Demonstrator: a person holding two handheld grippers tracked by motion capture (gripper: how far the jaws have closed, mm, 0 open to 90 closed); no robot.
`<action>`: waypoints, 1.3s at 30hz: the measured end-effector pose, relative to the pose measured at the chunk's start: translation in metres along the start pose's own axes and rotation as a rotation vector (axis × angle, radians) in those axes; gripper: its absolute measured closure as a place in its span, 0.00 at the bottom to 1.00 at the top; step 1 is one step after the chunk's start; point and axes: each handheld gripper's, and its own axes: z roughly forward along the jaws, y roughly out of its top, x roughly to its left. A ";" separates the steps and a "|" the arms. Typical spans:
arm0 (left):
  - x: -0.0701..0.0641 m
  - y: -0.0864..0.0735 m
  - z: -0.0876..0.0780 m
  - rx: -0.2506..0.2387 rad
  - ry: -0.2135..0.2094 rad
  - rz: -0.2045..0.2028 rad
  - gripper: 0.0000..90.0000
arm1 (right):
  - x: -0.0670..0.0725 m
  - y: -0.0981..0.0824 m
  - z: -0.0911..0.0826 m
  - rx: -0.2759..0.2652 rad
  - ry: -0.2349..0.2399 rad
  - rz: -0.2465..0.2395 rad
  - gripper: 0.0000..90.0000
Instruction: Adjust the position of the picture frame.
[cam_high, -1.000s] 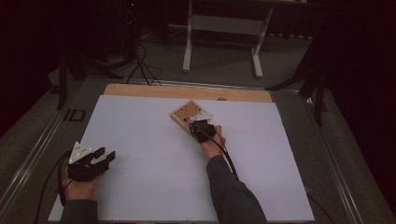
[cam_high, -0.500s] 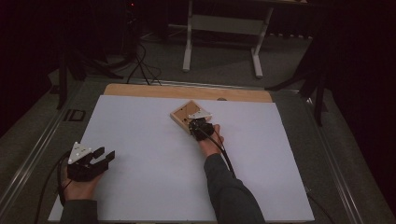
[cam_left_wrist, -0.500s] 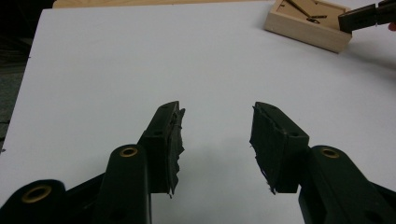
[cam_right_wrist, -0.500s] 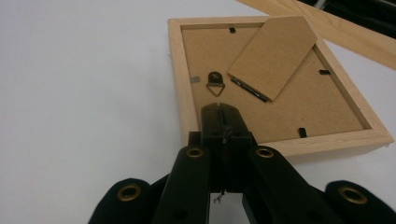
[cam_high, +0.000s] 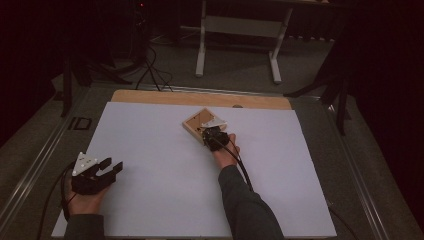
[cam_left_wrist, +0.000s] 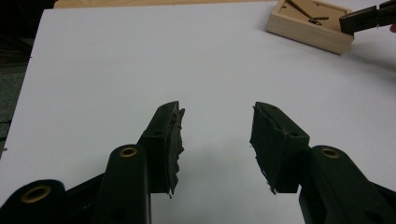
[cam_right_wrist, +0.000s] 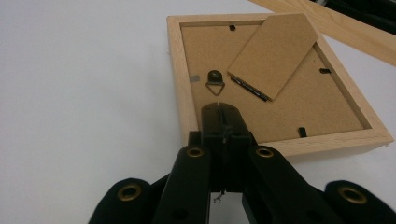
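A light wooden picture frame (cam_high: 194, 123) lies face down on the white sheet, past the middle of the table. Its brown back board carries a fold-out stand leg (cam_right_wrist: 273, 53) and a small brass hanger (cam_right_wrist: 215, 81). My right gripper (cam_right_wrist: 220, 112) is shut, its tips reaching over the frame's near rail (cam_right_wrist: 289, 147) onto the back board, with nothing visible between the pads. In the high view the right gripper (cam_high: 210, 132) sits at the frame's near corner. My left gripper (cam_high: 112, 166) rests open at the near left, far from the frame (cam_left_wrist: 308, 32), nothing between its jaws.
The white sheet (cam_high: 150, 150) covers most of the table. A wooden strip (cam_high: 165, 97) runs along its far edge. Beyond the table stand a white metal stand (cam_high: 202, 45) and floor cables (cam_high: 150, 65). A cable trails from each gripper.
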 end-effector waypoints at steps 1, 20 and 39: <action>0.000 0.000 0.000 0.000 0.000 0.000 0.58 | 0.000 0.000 -0.001 0.002 0.000 -0.002 1.00; -0.001 0.000 0.000 0.002 0.004 0.007 0.58 | -0.002 -0.021 -0.025 -0.004 0.051 -0.048 1.00; -0.003 0.001 0.000 -0.012 0.005 0.018 0.58 | -0.013 -0.055 -0.066 0.010 0.066 -0.119 1.00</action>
